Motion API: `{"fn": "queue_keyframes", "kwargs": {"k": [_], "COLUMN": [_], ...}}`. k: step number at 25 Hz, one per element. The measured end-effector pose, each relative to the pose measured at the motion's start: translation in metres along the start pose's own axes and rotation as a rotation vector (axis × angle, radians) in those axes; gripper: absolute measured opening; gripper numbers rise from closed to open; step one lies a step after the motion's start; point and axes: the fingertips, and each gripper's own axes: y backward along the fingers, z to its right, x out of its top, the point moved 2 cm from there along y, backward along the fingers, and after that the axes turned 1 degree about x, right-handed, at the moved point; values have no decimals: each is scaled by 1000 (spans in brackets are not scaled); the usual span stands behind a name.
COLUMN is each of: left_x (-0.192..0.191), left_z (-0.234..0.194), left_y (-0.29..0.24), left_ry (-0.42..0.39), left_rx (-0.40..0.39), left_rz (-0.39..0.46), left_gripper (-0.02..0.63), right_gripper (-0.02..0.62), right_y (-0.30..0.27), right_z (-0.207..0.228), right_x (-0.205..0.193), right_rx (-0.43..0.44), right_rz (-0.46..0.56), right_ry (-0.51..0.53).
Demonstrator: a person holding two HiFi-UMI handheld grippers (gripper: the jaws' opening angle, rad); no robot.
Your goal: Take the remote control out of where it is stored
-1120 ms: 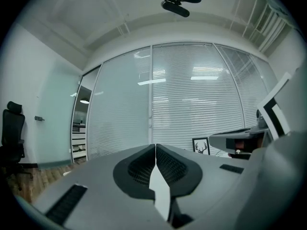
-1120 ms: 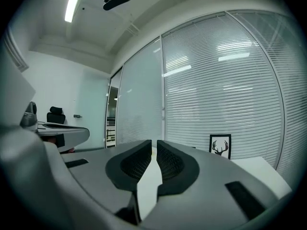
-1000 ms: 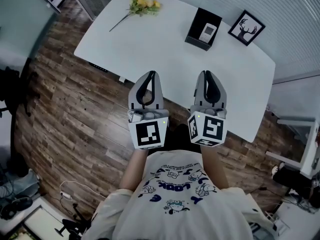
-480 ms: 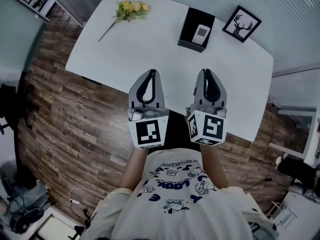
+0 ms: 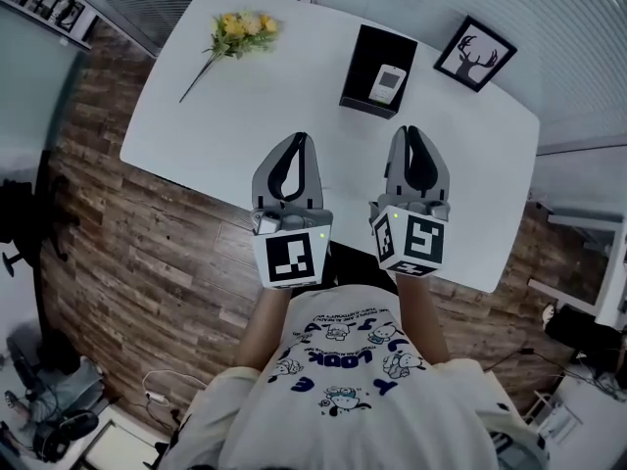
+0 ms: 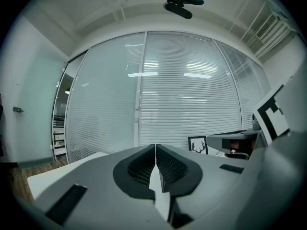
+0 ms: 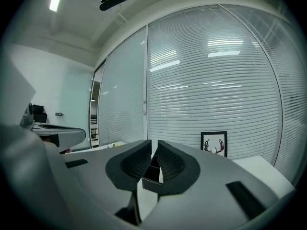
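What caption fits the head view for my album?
Left tool and right tool, both shut, hover before the remote in its black box on the table.

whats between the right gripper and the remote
Only bare white table, then the near wall of the black box that the remote lies in. The head view shows this; nothing else sits ahead of the right gripper.

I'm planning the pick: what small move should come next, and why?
Probably move the right gripper forward to above the black open box: that gripper is shut, empty and short of the box, and the small white remote control lies inside it.
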Motion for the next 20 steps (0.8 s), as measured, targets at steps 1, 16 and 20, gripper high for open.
{"fn": "queue_keyframes", "kwargs": {"k": [1, 16, 20], "left_x": [-1, -22, -33], "left_z": [1, 17, 19], "left_y": [-7, -97, -116], "left_ry": [2, 4, 7], "left_rx": [-3, -19, -18], "left_rz": [-7, -75, -100], "left_gripper": [18, 18, 18], "right_gripper": [52, 52, 53], "right_y": [-7, -90, -108], "right_z": [3, 49, 57], "right_x": [1, -17, -29], "right_rx": [3, 57, 86], "right_rz": [-3, -68, -94], "right_ry": [1, -16, -33]}}
